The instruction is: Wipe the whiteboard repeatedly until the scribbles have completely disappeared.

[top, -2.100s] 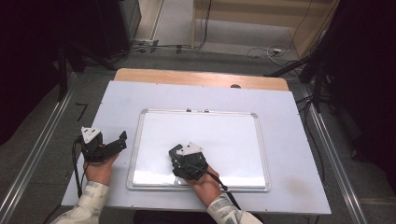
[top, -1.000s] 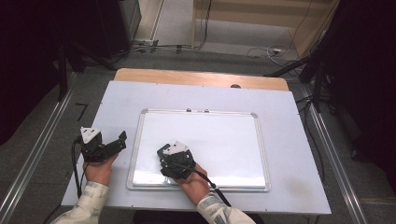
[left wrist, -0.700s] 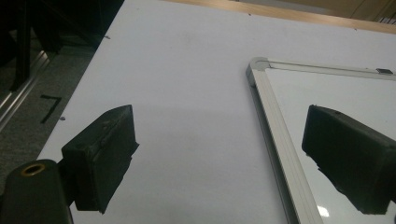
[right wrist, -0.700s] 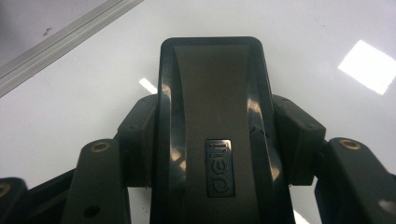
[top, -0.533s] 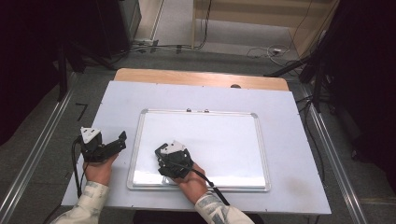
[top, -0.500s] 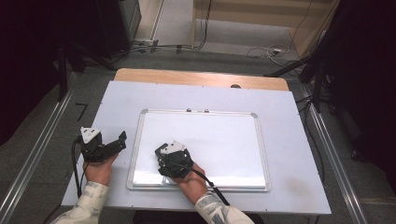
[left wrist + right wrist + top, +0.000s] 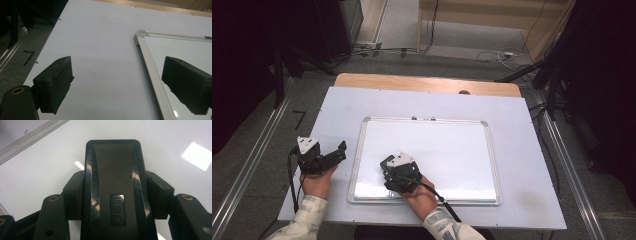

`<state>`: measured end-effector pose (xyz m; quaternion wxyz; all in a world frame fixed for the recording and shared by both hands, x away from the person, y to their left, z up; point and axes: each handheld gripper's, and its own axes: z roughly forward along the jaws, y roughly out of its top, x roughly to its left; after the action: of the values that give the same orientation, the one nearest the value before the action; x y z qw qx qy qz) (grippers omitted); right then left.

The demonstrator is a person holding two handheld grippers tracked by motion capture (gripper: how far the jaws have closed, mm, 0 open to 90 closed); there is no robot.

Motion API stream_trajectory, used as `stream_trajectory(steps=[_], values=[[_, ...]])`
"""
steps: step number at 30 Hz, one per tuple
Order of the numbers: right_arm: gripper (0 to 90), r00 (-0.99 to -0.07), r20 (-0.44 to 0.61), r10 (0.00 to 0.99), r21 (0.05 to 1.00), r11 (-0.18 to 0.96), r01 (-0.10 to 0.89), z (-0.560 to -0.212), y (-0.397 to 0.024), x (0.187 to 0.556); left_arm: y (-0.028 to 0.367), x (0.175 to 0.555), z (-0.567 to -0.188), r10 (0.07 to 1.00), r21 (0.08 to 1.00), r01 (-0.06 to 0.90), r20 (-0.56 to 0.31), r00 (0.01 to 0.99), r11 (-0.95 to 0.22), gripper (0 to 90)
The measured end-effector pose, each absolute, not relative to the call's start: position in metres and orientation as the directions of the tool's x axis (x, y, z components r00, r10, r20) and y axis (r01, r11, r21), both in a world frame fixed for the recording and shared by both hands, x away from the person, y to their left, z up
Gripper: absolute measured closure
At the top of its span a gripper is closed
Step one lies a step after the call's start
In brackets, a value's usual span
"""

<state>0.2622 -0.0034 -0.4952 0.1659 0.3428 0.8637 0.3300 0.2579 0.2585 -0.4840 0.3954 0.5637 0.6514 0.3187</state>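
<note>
Two grippers work over a white table [image 7: 532,150] that carries a whiteboard [image 7: 452,150]. The right gripper [image 7: 398,172] rests over the board's near-left part, its jaws clamped on a black eraser [image 7: 113,182], which sits gripped between the fingers [image 7: 156,192] and presses flat on the board. The left gripper [image 7: 334,152] hovers with jaws spread wide and empty, the board's metal frame [image 7: 150,72] running between them, close to one finger [image 7: 186,87].

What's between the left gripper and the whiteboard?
Only bare white table. In the left gripper view the left gripper has open jaws, with the whiteboard frame running up between them.
</note>
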Motion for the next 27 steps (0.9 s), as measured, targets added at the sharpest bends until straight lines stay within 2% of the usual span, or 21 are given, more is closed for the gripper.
stream_trajectory(steps=[27], values=[[39.0, -0.699, -0.06, 0.713, 0.682, 0.54, 0.493, -0.495, -0.026, 0.262, 0.259, 0.257, -0.484, 0.987, 0.862, 0.481, -0.155, -0.053, 0.161, 10.4]])
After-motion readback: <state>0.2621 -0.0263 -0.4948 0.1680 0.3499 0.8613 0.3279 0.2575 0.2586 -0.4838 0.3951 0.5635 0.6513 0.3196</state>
